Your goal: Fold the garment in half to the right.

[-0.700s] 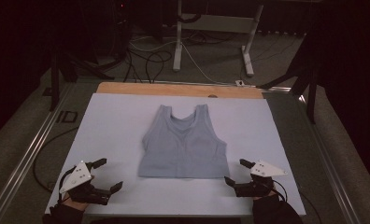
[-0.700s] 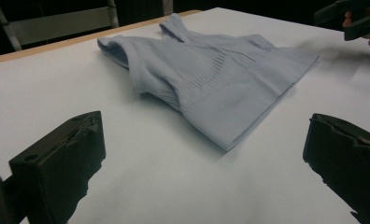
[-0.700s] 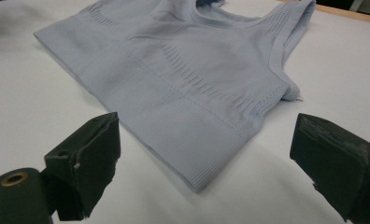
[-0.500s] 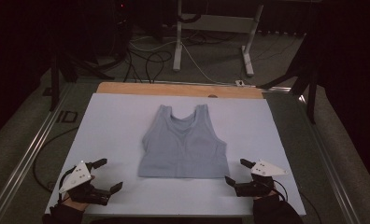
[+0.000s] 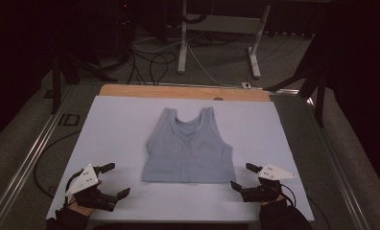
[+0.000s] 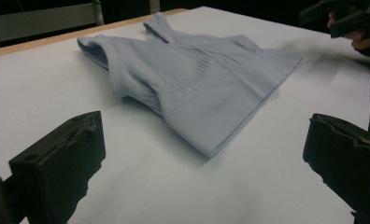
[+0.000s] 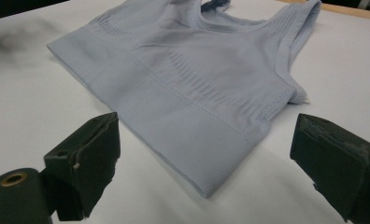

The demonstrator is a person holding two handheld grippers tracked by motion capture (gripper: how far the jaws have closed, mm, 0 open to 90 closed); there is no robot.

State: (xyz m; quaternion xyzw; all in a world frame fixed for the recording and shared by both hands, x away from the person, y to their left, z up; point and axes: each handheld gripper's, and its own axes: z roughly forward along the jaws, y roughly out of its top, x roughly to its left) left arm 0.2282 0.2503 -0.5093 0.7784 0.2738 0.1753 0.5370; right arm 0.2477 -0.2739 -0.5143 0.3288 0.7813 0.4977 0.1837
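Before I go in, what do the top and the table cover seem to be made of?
The top looks like a soft stretchy knit, matte pale blue, with ribbed bands across chest and hem. The table cover looks like smooth matte white sheet, paper or plastic, hard to tell; a wooden edge shows beyond it.

The room is dim, and the high view fades to near black at its upper corners and sides, while the pale tabletop (image 5: 121,129) is the brightest area, evenly lit without glare. The garment (image 5: 190,148) casts only a thin soft shadow along its edges. The high view is grainy and slightly soft. In the 2 gripper views the near black tongs are underexposed, and a smeared dark shadow lies on the far tabletop.
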